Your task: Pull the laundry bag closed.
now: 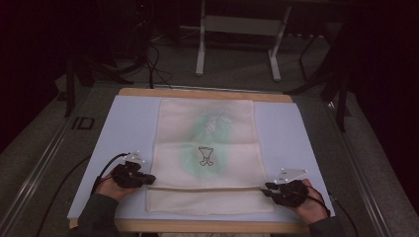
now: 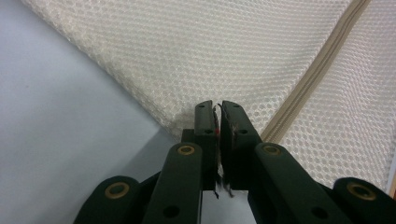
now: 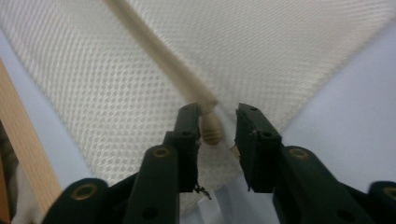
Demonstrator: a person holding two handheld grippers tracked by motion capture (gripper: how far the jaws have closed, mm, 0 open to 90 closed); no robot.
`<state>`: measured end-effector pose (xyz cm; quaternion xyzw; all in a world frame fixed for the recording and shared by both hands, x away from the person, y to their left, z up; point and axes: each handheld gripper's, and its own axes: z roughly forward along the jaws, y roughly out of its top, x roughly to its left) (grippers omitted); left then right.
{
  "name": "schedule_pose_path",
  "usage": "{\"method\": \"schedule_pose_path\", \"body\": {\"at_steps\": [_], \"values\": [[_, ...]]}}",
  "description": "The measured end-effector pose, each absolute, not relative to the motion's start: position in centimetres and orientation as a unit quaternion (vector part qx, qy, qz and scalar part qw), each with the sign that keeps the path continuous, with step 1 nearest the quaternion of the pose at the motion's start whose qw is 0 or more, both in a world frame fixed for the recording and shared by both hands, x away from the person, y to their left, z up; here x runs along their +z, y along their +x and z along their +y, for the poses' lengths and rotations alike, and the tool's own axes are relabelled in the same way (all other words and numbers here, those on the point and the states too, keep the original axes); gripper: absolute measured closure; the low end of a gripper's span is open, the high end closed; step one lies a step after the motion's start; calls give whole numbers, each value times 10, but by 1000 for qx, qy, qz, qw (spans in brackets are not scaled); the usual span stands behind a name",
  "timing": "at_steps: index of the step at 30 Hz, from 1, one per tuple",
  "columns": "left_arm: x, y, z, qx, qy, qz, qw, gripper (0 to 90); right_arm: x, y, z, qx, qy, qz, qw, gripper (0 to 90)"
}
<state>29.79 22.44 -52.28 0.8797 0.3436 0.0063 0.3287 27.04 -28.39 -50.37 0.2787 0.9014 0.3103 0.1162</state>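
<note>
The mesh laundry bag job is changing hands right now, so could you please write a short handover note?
Left gripper: shut on the mesh bag's left edge, beside the zipper.
Right gripper: open, jaws either side of the zipper pull at the bag's right edge; not yet gripped.
Bag lies flat on the blue mat, something green visible inside.
Done: left edge pinned, right gripper lined up.
Left: probably close on the pull and run the zipper; whether it is open or shut I cannot tell.

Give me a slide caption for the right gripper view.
Open right gripper straddling the zipper pull of a mesh laundry bag.
</note>
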Motion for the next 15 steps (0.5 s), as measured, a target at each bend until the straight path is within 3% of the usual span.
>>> {"method": "schedule_pose_path", "body": {"at_steps": [9,15], "values": [[-519,297,222,15,874,340,348,767,-502,277,-297,344,334,867,136,518],[-516,298,221,49,863,348,363,690,-514,285,-306,336,392,842,157,454]]}}
